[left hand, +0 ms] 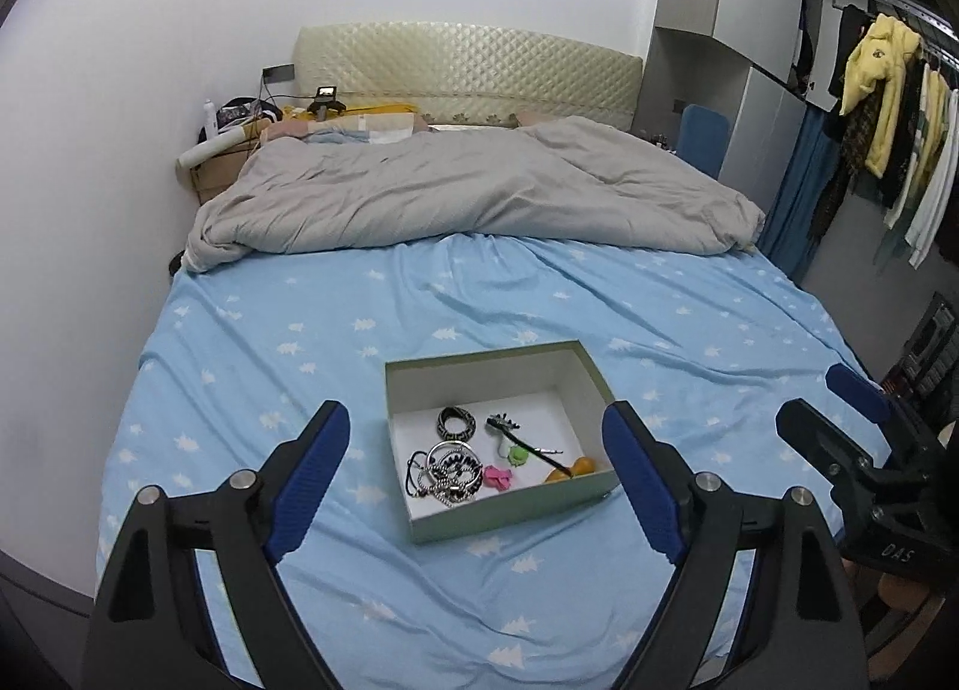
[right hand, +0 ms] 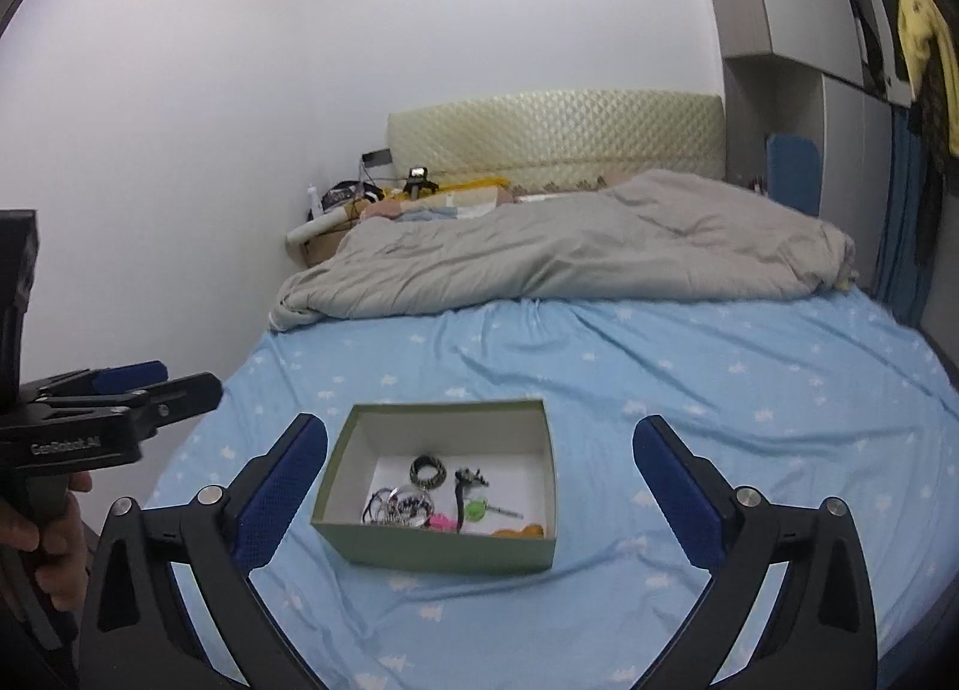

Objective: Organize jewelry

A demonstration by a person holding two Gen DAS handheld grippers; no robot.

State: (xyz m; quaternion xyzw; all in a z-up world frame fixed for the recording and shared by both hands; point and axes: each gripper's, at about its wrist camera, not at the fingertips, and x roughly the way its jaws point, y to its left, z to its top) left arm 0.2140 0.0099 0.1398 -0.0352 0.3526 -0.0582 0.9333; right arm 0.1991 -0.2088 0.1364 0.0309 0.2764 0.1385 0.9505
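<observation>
Left gripper (left hand: 476,438), seen along its own two fingers (left hand: 314,477): black arms faced with blue ribbed pads, spread wide, nothing between them and nothing touching them; they hang above the bed sheet (left hand: 240,330), framing the box (left hand: 509,516) from either side without contact. Right gripper (right hand: 479,456): jaws likewise spread wide, blue pads (right hand: 282,495) bare and clear of every object; the box (right hand: 431,552) lies in the gap between them but below and apart. In the left wrist view the right gripper (left hand: 839,402) also appears at the right edge, pads parted; in the right wrist view the left gripper (right hand: 156,384) enters from the left edge, held by a hand (right hand: 42,534) around its black handle.

Box: open, pale green outside and white inside, resting on the light blue sheet with white tree prints, near the foot of the bed. Jewelry inside, gathered toward the near wall: a patterned black-and-white ring-shaped band (left hand: 457,422); a tangle of silver and black bracelets (left hand: 446,471); a black hair clip (left hand: 521,435); a small green piece (left hand: 517,455); a pink piece (left hand: 498,477); an orange piece (left hand: 572,469) in the near right corner.

Background: a crumpled grey duvet (left hand: 467,192) across the head of the bed; a cream quilted headboard (left hand: 467,72); clothes on a rail (left hand: 887,114) to the right.
</observation>
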